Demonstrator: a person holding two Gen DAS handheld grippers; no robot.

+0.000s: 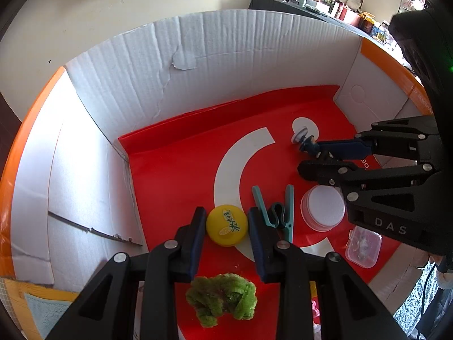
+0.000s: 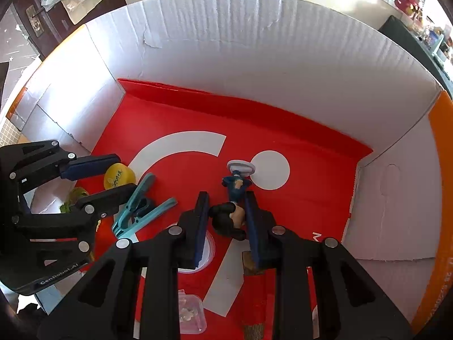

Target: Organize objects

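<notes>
In the left wrist view, a large cardboard box (image 1: 141, 65) with white corrugated inner walls and orange outer edges is seen from above; its floor is covered by a red sheet (image 1: 175, 170) printed with white shapes. The left tongs (image 1: 226, 223) are spread, and a yellow bottle cap (image 1: 226, 224) with green lettering lies on the red sheet between the two fingers, neither pad clearly touching it. Just right of the cap, a teal clothespin (image 1: 276, 212) lies flat, and further right a pink lid with a white top (image 1: 322, 208) is seen. A small clear plastic case (image 1: 363, 246) sits near the box's right front corner, with contents that cannot be made out. A green fuzzy clump (image 1: 222, 299) lies on the sheet below the fingers. The right tongs (image 1: 308, 155) reach in from the right, with a small figurine (image 1: 307, 141) on a round white base lying between their tips.

In the right wrist view, the right tongs (image 2: 226, 206) are spread around the figurine (image 2: 233, 198), which lies on its side on the red sheet (image 2: 311, 175): dark head toward the camera, blue body, white base pointing away. Whether the pads press on it cannot be told. The left tongs (image 2: 121, 174) are seen at the left, parted around the yellow bottle cap (image 2: 119, 175), with the teal clothespin (image 2: 141, 206) just beside them. The clear plastic case (image 2: 191, 313) lies at the lower edge.
</notes>
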